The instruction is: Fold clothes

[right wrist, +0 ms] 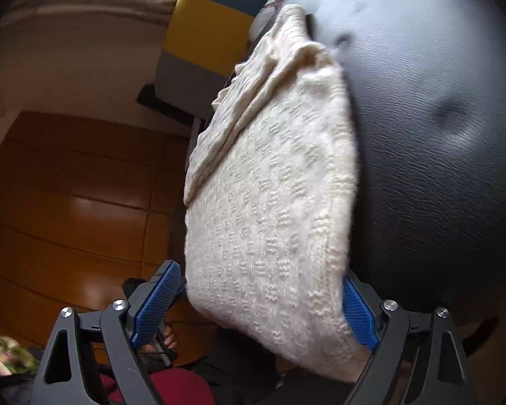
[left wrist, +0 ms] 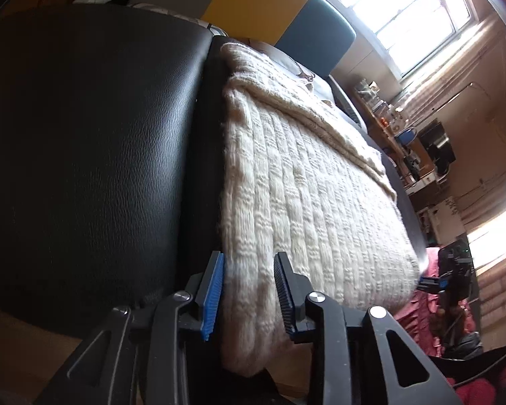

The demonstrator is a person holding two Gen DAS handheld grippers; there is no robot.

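A cream knitted sweater (left wrist: pixel 297 182) lies folded on a black leather surface (left wrist: pixel 84 128). My left gripper (left wrist: pixel 249 290) has its blue pads on either side of the sweater's near edge, with the thick fold between them. In the right wrist view the same sweater (right wrist: pixel 270 209) hangs partly off the black leather surface (right wrist: pixel 438 135). My right gripper (right wrist: pixel 259 303) straddles the sweater's near end with its jaws wide apart, and the knit fills the gap between the pads. The right gripper also shows small at the far corner in the left wrist view (left wrist: pixel 435 283).
A yellow and teal panel (left wrist: pixel 270 6) stands behind the black surface. A cluttered shelf (left wrist: pixel 398 125) and bright windows (left wrist: pixel 404 3) are far off. Red fabric (left wrist: pixel 421 310) lies beyond the sweater. A wooden floor (right wrist: pixel 67 202) lies below on the right wrist view's left.
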